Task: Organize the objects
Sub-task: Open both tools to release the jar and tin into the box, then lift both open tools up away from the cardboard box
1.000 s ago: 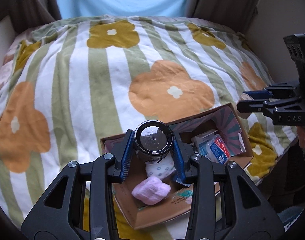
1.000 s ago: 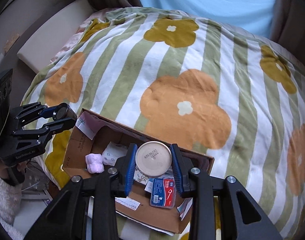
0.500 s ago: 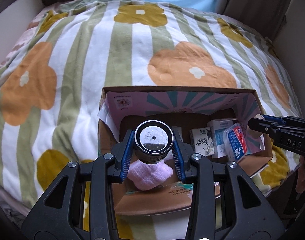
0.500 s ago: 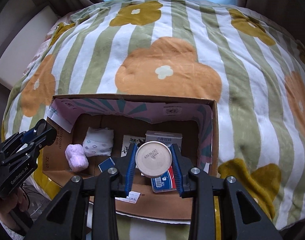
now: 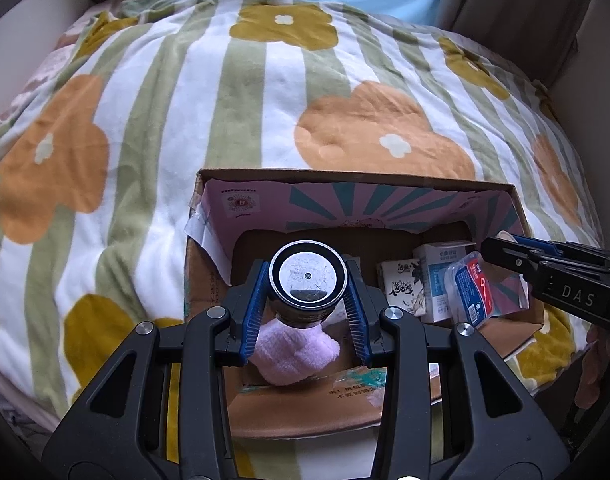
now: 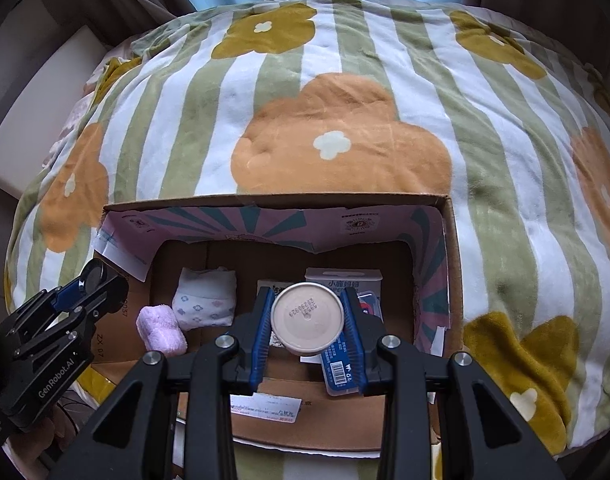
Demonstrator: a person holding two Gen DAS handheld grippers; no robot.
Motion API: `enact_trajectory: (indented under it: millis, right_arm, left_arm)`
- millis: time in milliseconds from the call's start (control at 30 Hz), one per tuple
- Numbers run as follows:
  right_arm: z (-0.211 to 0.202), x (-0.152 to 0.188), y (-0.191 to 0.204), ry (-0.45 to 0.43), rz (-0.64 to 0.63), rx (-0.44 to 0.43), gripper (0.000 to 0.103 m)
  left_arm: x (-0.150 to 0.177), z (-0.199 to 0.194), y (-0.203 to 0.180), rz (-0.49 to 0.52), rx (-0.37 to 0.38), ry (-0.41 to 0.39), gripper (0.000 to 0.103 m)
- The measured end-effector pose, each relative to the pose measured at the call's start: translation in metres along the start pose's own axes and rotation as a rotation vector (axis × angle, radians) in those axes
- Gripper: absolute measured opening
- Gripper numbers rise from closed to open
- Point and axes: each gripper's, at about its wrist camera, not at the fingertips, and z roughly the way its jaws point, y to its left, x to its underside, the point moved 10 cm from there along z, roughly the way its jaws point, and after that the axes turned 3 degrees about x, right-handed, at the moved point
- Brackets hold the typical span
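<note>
Two containers held over the open cardboard box [image 6: 449, 240] on the blanket [image 6: 345, 80].

Our left gripper [image 5: 305, 300] is clamped on a dark jar [image 5: 307, 280], our right gripper [image 6: 307, 320] on a pale tub [image 6: 307, 317] — both above the box's near edge. We should lower each into bare floor near the far wall, upright, releasing only once seated. The pink cloth [image 5: 293, 356], patterned bundle [image 6: 205, 298], cartons [image 5: 441, 280] and blue packet [image 5: 471, 292] crowd the middle and right side.

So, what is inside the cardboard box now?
Inside the cardboard box: a pink towel roll, a floral cloth bundle, small cartons and a blue packet. The held containers cover part of the floor.
</note>
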Motion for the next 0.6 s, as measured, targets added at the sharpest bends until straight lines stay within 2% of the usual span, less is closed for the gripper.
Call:
enact_trajectory:
  millis: [67, 133, 167, 200, 233, 267, 600]
  right_arm:
    - [0.003, -0.001, 0.002, 0.007, 0.019, -0.014, 0.031]
    - [0.006, -0.003, 0.003, 0.005, 0.042, -0.018, 0.034]
    - [0.006, -0.004, 0.002, -0.003, 0.050, -0.012, 0.050]
    - [0.006, -0.005, 0.001, -0.011, 0.056, -0.003, 0.072]
    - [0.005, -0.006, -0.001, -0.020, 0.071, -0.001, 0.084]
    - [0.006, -0.005, -0.002, -0.011, 0.080, -0.001, 0.099]
    - [0.009, 0.002, -0.014, 0.027, 0.054, 0.057, 0.101]
  left_arm:
    - [-0.002, 0.001, -0.001, -0.032, 0.026, 0.002, 0.035]
    - [-0.004, 0.003, -0.001, -0.044, 0.021, 0.009, 0.051]
    - [-0.005, 0.003, -0.001, -0.041, 0.015, 0.010, 0.091]
    - [-0.007, 0.001, -0.002, -0.036, 0.009, 0.002, 0.102]
    - [-0.009, -0.001, -0.002, -0.032, 0.010, -0.013, 0.103]
    - [-0.011, -0.001, -0.003, -0.031, 0.015, -0.018, 0.103]
    - [-0.012, -0.003, 0.003, -0.022, -0.006, -0.013, 0.103]
